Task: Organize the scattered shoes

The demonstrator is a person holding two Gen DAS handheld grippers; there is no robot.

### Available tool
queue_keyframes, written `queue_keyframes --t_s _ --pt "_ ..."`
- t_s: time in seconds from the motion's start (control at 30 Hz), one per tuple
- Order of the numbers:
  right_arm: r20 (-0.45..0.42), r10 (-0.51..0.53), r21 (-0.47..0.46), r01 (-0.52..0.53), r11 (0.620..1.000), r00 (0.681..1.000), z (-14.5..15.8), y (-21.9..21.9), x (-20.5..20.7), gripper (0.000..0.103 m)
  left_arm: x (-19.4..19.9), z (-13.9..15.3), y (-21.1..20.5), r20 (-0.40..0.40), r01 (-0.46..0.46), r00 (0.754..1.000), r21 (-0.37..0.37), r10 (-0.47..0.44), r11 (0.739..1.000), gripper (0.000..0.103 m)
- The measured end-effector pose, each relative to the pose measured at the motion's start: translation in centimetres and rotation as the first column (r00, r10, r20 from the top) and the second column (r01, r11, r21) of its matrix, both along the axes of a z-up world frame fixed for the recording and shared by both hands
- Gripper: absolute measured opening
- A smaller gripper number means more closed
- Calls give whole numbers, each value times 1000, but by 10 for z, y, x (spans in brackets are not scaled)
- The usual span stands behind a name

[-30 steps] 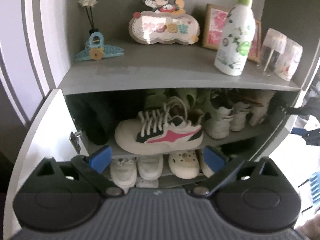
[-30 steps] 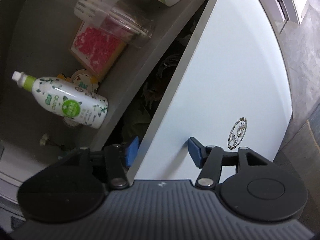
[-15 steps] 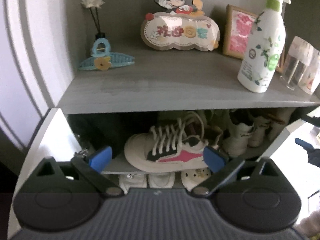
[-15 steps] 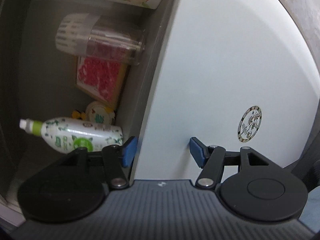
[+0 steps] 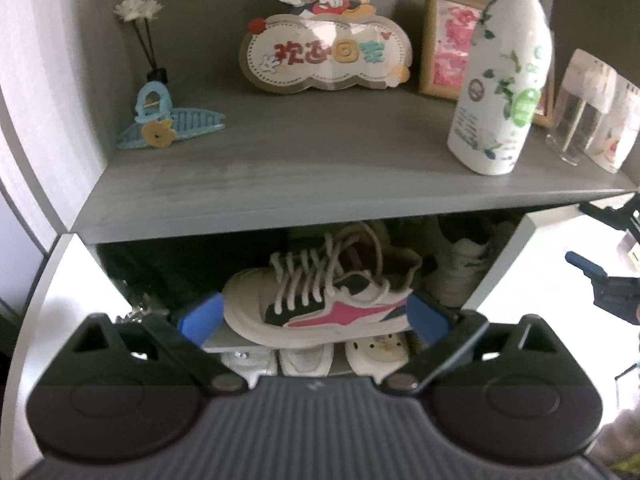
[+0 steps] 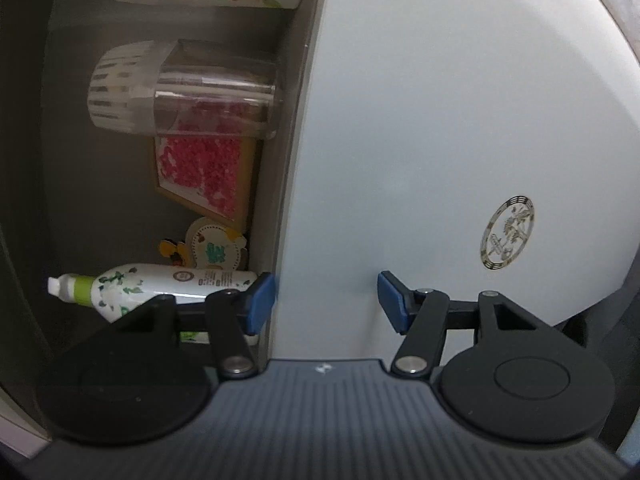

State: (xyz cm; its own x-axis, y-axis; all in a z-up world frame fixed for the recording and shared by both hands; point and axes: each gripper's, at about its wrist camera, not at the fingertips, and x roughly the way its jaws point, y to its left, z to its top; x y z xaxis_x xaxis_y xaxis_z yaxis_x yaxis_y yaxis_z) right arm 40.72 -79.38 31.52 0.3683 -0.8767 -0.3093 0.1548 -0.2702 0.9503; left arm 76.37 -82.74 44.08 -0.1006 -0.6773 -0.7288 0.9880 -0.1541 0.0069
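The left gripper (image 5: 314, 318) points downward toward the sneaker (image 5: 320, 304), jaws spread wide with one blue pad at either end of the shoe; whether the pads press on it cannot be told. The right gripper (image 6: 326, 300), rolled onto its side, straddles the edge of the white cabinet door (image 6: 460, 140) with its jaws closing, one pad on either side of that edge

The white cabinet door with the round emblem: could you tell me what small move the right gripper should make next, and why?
Probably finish closing on the door edge, then swing it shut. The right gripper straddles that edge, its jaws closing but not visibly pressing it. The sneaker already sits on the shelf, and the open left gripper holds nothing.
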Motion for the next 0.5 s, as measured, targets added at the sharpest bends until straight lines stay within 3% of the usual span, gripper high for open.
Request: queue_keyframes --t_s 0.2,0.37,0.5 --pt "-125 59 36 -55 998 990 28 19 -2 60 -5 -10 6 -21 -45 999 34 46 998 100" --pt "-265 164 91 -145 985 950 58 59 -6 60 -23 -26 14 -40 -31 999 71 34 997 100" --pt "-307 235 125 -206 970 922 63 85 -19 60 -45 -29 32 -14 -23 1000 55 24 998 100"
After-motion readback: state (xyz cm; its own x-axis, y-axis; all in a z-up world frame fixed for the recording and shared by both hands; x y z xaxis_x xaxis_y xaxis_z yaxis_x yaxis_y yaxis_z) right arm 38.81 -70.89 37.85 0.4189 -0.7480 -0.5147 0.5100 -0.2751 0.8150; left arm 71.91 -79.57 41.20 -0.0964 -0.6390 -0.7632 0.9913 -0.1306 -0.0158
